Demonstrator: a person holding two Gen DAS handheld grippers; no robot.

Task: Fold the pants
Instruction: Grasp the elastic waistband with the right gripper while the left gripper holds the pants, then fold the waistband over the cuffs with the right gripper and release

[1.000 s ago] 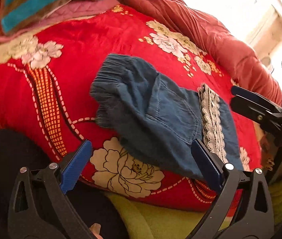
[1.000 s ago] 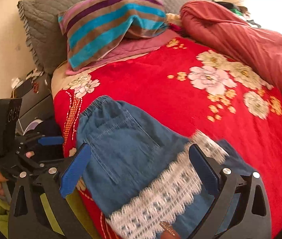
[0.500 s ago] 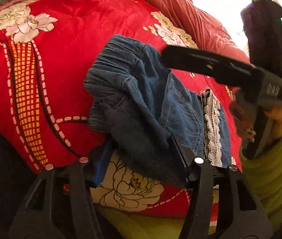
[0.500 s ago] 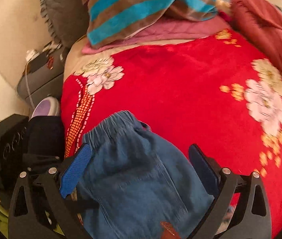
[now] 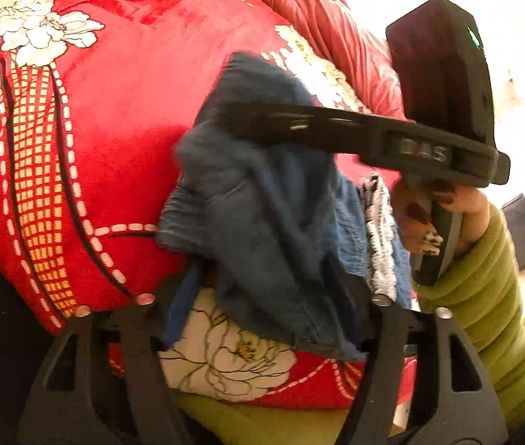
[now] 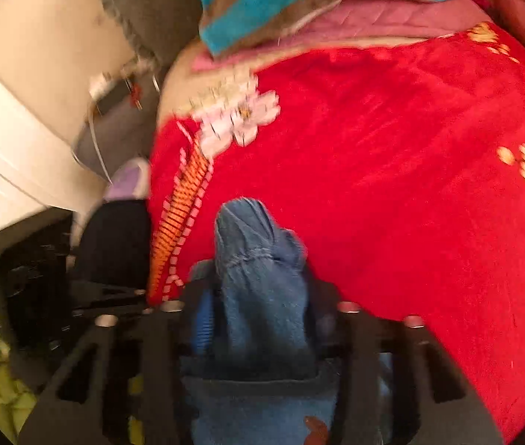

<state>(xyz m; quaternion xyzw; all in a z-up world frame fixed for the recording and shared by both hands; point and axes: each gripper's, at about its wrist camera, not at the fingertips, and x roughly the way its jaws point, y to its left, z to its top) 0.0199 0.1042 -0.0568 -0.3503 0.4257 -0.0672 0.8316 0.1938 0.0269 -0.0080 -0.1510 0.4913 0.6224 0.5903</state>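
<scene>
The blue denim pants (image 5: pixel 262 222) with a white lace hem (image 5: pixel 379 237) lie bunched on the red floral bedspread (image 5: pixel 125 92). My left gripper (image 5: pixel 262 289) is shut on the near edge of the pants. My right gripper (image 6: pixel 258 311) is shut on the elastic waistband of the pants (image 6: pixel 258 270), which bunches up between its fingers. In the left wrist view the right gripper's black body (image 5: pixel 373 133) reaches across above the pants, held by a hand in a green sleeve (image 5: pixel 484 296).
A striped pillow (image 6: pixel 281 0) and a grey pillow (image 6: pixel 143 3) lie at the head of the bed. A rust-red quilt (image 5: pixel 329 29) lies along the far side. A grey nightstand (image 6: pixel 114 118) stands beside the bed. The red bedspread (image 6: pixel 392 167) stretches away to the right.
Both grippers have closed on the pants. The right gripper moved over to the waistband and pinched it. The pants have bunched up and lifted.
</scene>
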